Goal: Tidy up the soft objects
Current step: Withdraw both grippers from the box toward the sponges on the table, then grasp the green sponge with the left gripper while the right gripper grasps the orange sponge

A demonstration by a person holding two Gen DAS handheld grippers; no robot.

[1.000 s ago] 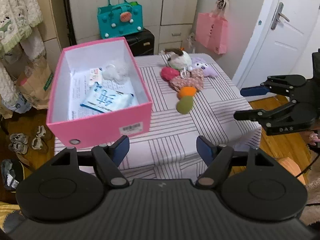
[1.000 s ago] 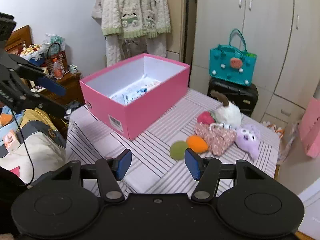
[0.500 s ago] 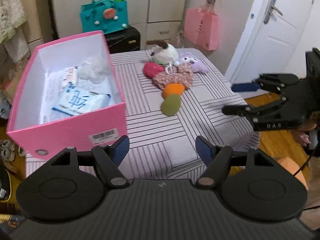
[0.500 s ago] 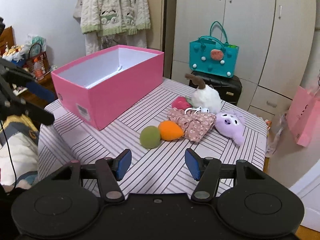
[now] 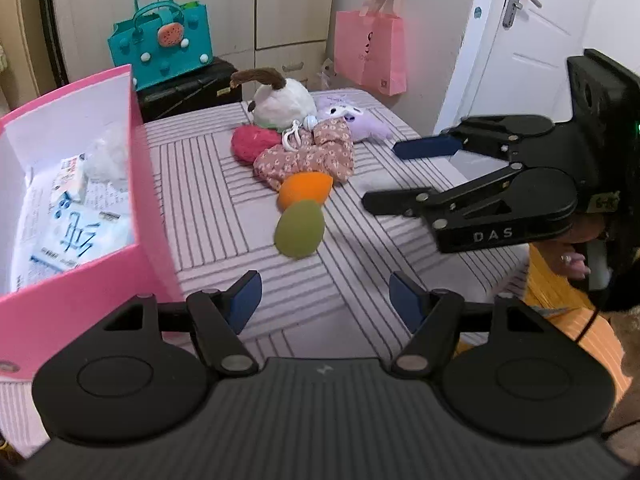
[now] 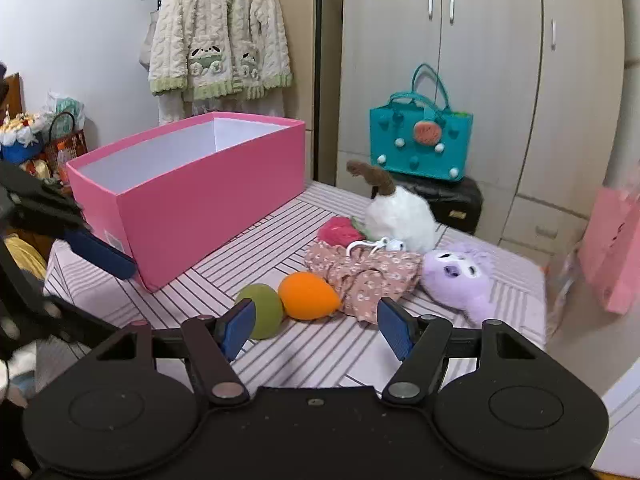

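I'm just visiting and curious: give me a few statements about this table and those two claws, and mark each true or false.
1. The green sponge touches the orange sponge. True.
2. The pink box holds nothing. False: a blue-and-white packet and papers lie inside.
3. The left claw grips the green sponge. False: it is open, with nothing between its fingers.
4. The purple plush toy lies on the striped tablecloth beside the floral cloth. True.
5. The right claw is shut. False: it is open and empty, and its jaws have just been opening.
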